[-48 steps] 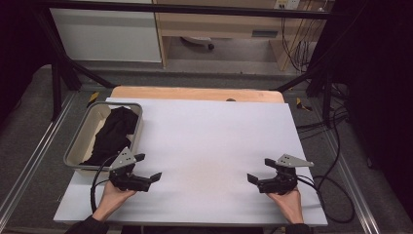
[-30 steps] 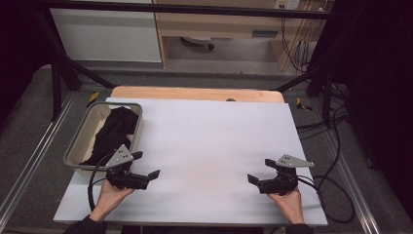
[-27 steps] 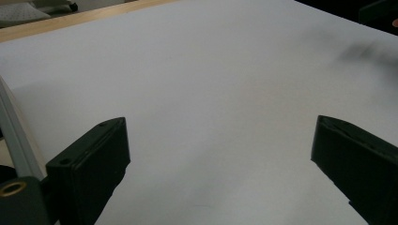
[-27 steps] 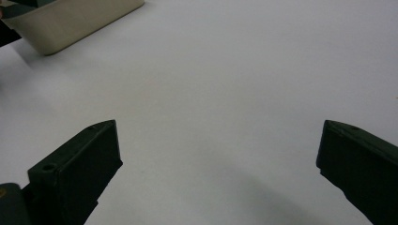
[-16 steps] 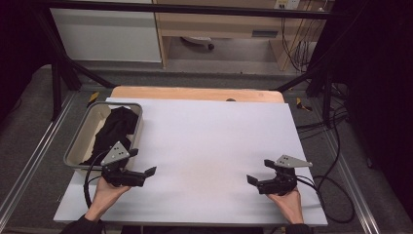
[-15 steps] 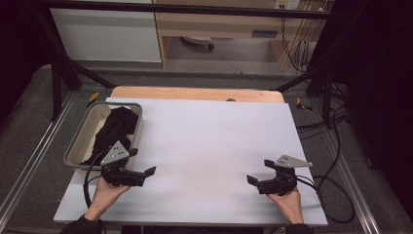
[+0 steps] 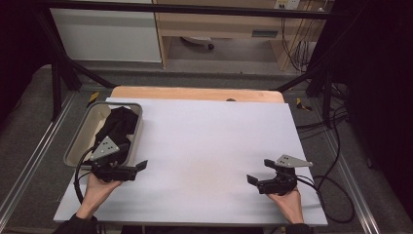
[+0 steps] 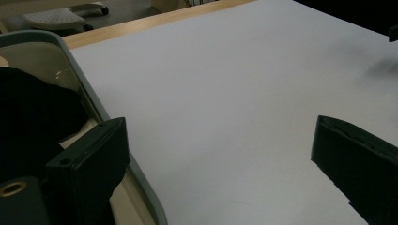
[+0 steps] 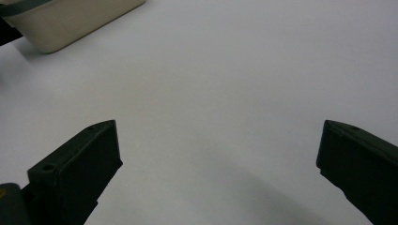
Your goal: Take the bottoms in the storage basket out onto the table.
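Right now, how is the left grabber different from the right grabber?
The left gripper sits right beside the tray that holds the black cloth; the right gripper sits on bare white table, far from the tray. In the left gripper view one jaw overlaps the tray's rim; the right gripper's jaws frame only tabletop. Both are open, empty, held low and pointing inward.
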Tool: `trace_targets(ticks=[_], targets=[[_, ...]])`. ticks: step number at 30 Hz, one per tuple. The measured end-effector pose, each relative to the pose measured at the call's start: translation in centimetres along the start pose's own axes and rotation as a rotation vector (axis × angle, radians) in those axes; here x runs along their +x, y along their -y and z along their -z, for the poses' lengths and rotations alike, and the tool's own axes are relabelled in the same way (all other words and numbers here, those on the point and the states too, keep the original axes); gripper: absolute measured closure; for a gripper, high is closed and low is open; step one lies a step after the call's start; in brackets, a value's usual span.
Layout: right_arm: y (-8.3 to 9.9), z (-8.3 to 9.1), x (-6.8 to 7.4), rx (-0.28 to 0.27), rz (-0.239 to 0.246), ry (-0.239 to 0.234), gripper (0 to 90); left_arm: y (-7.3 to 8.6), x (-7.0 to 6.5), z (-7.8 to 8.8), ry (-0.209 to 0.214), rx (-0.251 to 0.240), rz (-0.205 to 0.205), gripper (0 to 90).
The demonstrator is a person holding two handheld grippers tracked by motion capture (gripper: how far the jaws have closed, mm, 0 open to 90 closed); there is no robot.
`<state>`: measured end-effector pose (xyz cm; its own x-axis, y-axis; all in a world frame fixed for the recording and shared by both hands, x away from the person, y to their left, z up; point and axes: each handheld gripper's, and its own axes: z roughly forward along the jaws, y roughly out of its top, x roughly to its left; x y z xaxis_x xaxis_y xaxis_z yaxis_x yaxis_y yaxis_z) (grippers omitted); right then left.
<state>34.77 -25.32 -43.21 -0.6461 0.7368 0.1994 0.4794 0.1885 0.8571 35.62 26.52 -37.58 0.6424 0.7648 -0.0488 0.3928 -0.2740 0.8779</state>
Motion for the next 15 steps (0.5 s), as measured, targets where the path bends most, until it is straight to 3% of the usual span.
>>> trace_targets(ticks=[15], targets=[[0.1, -0.1, 0.0, 0.008, 0.004, 0.005, 0.6, -0.2, 1.5, 0.6, -0.049, 0.017, 0.01, 4.3]])
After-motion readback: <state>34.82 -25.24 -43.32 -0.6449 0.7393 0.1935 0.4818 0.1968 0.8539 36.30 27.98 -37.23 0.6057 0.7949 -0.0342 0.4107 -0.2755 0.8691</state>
